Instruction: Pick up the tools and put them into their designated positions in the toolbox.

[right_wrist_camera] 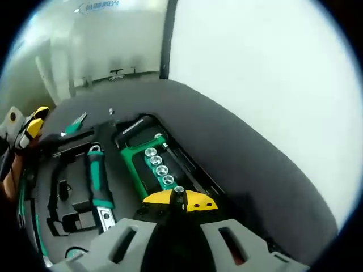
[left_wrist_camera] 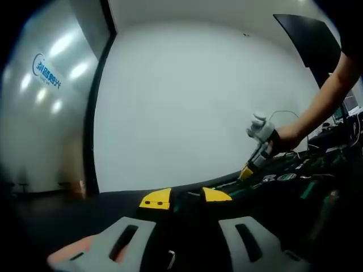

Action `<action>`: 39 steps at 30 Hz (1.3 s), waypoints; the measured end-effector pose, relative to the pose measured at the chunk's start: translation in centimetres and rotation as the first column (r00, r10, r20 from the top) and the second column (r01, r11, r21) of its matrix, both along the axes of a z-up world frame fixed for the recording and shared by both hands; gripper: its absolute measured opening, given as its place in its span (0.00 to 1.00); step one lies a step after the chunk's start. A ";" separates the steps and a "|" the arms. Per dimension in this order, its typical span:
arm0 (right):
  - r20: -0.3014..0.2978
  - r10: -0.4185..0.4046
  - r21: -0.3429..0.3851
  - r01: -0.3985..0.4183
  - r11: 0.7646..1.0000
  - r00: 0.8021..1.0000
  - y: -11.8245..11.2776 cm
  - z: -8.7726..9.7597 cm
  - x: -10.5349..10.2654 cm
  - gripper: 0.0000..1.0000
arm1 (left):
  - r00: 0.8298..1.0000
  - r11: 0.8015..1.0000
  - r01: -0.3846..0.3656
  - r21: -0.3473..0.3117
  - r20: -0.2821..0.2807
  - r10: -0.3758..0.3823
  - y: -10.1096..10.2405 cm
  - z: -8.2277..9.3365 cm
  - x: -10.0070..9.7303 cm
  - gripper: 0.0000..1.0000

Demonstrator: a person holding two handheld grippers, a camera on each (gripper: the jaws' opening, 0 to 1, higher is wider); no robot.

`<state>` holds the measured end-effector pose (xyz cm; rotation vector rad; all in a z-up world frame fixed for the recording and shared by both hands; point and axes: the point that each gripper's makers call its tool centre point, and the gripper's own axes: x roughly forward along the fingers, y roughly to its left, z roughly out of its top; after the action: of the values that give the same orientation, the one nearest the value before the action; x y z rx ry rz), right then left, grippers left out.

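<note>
In the right gripper view my right tongs [right_wrist_camera: 178, 199] pinch a small silver socket [right_wrist_camera: 179, 190] between their yellow tips, just over the near end of the green socket holder [right_wrist_camera: 152, 164] in the open toolbox [right_wrist_camera: 74, 187]. A row of sockets [right_wrist_camera: 159, 165] sits in that holder, and a green-handled tool [right_wrist_camera: 99, 184] lies in the tray beside it. The toolbox rests on the dark table [right_wrist_camera: 238, 147]. In the left gripper view my left tongs [left_wrist_camera: 186, 198] are spread apart and hold nothing, and a hand [left_wrist_camera: 283, 137] grips the other tongs [left_wrist_camera: 247, 171] over the box.

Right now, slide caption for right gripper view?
Right gripper pinches a small socket over the open toolbox, near its socket row.
</note>
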<state>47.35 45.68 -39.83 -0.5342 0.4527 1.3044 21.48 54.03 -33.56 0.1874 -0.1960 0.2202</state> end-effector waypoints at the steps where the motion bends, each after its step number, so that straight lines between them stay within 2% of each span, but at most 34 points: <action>1: -0.011 -0.006 0.013 0.007 1.000 1.000 0.1 0.0 0.1 0.05 | 1.000 1.000 0.001 0.000 0.001 -0.001 0.0 0.0 0.0 0.15; 3: -0.019 -0.012 0.014 0.012 1.000 1.000 0.0 -0.2 0.0 0.05 | 1.000 1.000 0.002 -0.002 0.002 -0.002 0.0 0.0 0.0 0.15; 10: 0.096 0.050 -0.035 -0.046 0.998 0.994 -0.6 0.0 -0.7 0.05 | 1.000 1.000 0.002 -0.003 0.005 -0.002 0.0 0.0 -0.1 0.15; 12: 0.142 0.081 -0.082 -0.070 0.994 0.987 -0.9 -0.2 -0.7 0.05 | 1.000 1.000 0.002 -0.004 0.005 -0.002 0.0 0.0 -0.1 0.15; 13: 0.197 0.116 -0.122 -0.093 0.988 0.973 -1.1 -0.4 -0.7 0.05 | 1.000 1.000 0.002 -0.004 0.005 -0.001 0.1 0.0 -0.1 0.15; 15: 0.234 0.130 -0.146 -0.098 0.984 0.964 -1.3 -0.5 -0.7 0.06 | 1.000 1.000 0.001 -0.005 0.007 -0.001 0.1 0.1 -0.2 0.15; 20: 0.208 0.116 -0.123 -0.091 0.988 0.971 -0.9 -0.2 -0.5 0.06 | 1.000 1.000 0.002 -0.008 0.009 -0.001 0.1 0.1 -0.2 0.15; 24: 0.228 0.145 -0.153 -0.111 0.982 0.963 -1.0 -0.1 -0.4 0.06 | 1.000 1.000 0.000 -0.007 0.008 0.000 0.1 0.1 -0.2 0.15; 25: 0.241 0.162 -0.159 -0.126 0.979 0.957 -1.3 0.3 -1.0 0.06 | 1.000 1.000 0.000 -0.008 0.008 0.000 0.2 0.1 -0.2 0.15; 28: 0.236 0.161 -0.146 -0.129 0.981 0.958 -1.0 1.5 -0.9 0.05 | 1.000 1.000 0.000 -0.008 0.009 0.000 0.1 0.1 -0.2 0.15; 33: 0.234 0.180 -0.174 -0.141 0.975 0.955 -0.2 1.4 -0.6 0.04 | 1.000 1.000 0.001 -0.009 0.010 -0.001 0.1 0.1 -0.2 0.15; 38: 0.227 0.191 -0.191 -0.149 0.970 0.955 -0.6 1.5 -2.3 0.05 | 1.000 1.000 0.001 -0.010 0.009 -0.001 0.1 0.2 -0.2 0.15; 39: 0.243 0.215 -0.219 -0.162 0.962 0.946 -0.7 1.2 -2.4 0.05 | 1.000 1.000 0.001 -0.010 0.009 -0.001 0.1 0.2 -0.2 0.15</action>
<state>44.96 45.02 -38.58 -0.9256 0.3133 1.3543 21.26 54.10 -33.41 0.1766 -0.2035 0.2213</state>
